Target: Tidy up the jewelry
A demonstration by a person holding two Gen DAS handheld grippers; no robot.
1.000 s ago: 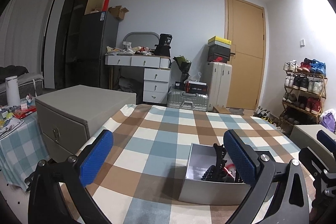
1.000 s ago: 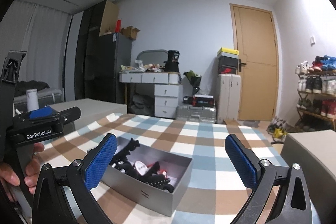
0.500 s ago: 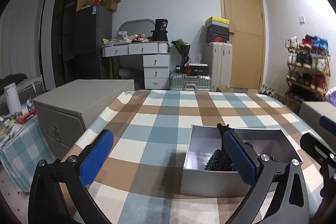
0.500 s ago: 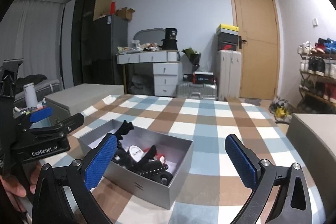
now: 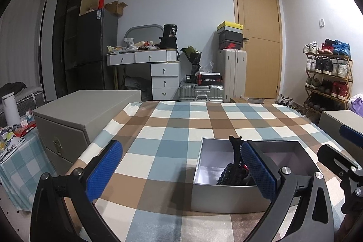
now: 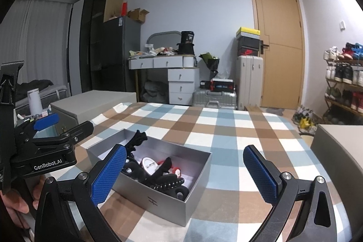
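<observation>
Left gripper (image 5: 181, 171): wide, empty, above near edge of checked surface (image 5: 172, 135). Right gripper (image 6: 185, 170): wide, empty, beside it. Silver box (image 6: 158, 196): open, on surface just ahead of both grippers; holds black hair clips (image 6: 163, 178), piled. Grey case (image 5: 74, 119): left of surface. Door (image 5: 258, 42): far wall.

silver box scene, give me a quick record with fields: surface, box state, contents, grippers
surface: checked tablecloth on a table
box state: silver box open, no lid on it
contents: black hair claw clips, a round white piece, small red items; one black clip sticks up above the rim
left gripper: open, holding nothing, box ahead to its right
right gripper: open, holding nothing, box ahead to its left
</observation>
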